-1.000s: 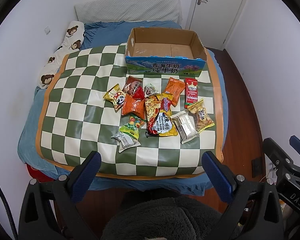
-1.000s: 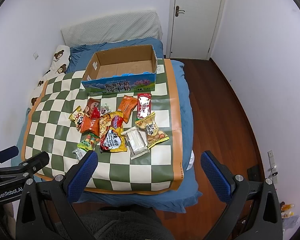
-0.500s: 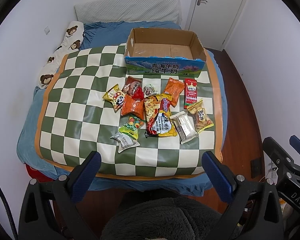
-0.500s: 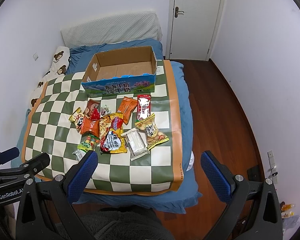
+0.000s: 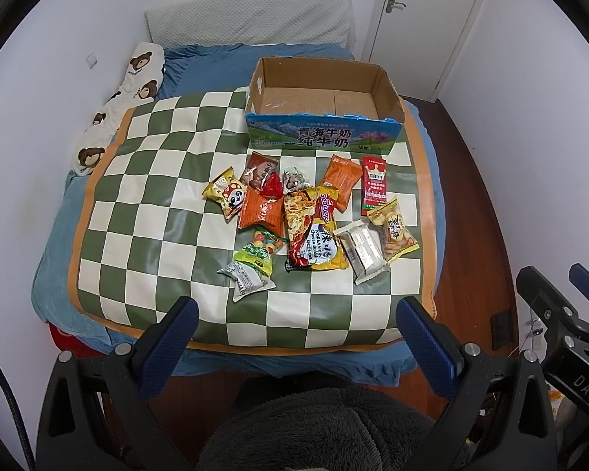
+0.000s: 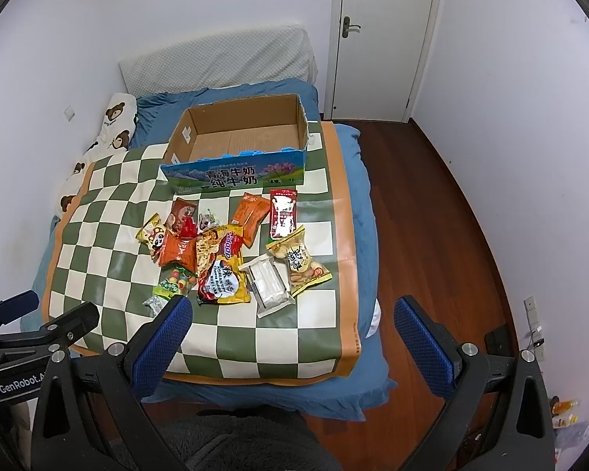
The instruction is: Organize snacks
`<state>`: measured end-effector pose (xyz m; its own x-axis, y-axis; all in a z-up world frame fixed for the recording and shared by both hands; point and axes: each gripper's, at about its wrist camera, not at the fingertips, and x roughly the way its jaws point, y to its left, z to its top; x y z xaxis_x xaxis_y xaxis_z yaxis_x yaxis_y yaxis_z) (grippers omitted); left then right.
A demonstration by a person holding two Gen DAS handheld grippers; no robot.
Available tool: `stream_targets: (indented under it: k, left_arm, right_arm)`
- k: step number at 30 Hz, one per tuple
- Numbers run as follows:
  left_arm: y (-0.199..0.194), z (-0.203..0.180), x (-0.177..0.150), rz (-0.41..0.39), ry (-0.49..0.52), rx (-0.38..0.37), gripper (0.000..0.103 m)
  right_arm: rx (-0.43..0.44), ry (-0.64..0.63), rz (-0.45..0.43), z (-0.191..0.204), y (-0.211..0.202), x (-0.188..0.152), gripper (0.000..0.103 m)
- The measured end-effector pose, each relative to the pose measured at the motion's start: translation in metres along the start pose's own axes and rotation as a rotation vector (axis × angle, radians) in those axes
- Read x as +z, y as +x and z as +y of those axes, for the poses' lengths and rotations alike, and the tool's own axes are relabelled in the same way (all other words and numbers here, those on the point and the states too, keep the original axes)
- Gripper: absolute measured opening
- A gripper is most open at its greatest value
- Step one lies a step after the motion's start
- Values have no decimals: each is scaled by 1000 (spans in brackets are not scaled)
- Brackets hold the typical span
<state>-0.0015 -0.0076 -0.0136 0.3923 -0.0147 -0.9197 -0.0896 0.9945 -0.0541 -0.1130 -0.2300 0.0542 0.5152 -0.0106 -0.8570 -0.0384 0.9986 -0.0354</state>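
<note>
While both grippers hang back over the foot of the bed, nothing has been picked up yet, so the sorting looks to be at its very start. Nearest, the left gripper [image 5: 296, 335] and the right gripper [image 6: 294, 333] each stand with jaws spread wide and empty, well short of the snacks. Beyond them the checkered mat [image 5: 149, 212] covers the bed [image 5: 55, 259], and on it the packets lie in a loose, overlapping heap: a small grey packet [image 5: 245, 279] and a white wrapped bar [image 5: 363, 249] closest, then the big yellow noodle bag [image 5: 314, 235], with a red stick pack [image 5: 373, 186] farther back. Farthest, the open cardboard box [image 5: 322, 139] sits empty, just behind the heap. Next, I judge, either gripper must reach forward, lower onto one near packet, and pinch it.
</note>
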Motion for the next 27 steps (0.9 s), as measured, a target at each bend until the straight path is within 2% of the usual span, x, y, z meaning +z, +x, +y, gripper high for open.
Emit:
stream_targets:
  k: [22,27]
  left_arm:
    - [-2,2,-1,-3,1,-2,103]
    - [-2,-4,16,1,6,1,103]
  right_arm:
    - [10,-5,-17,3,-3,6,103]
    - [14,-1,-19,4,-2,6,103]
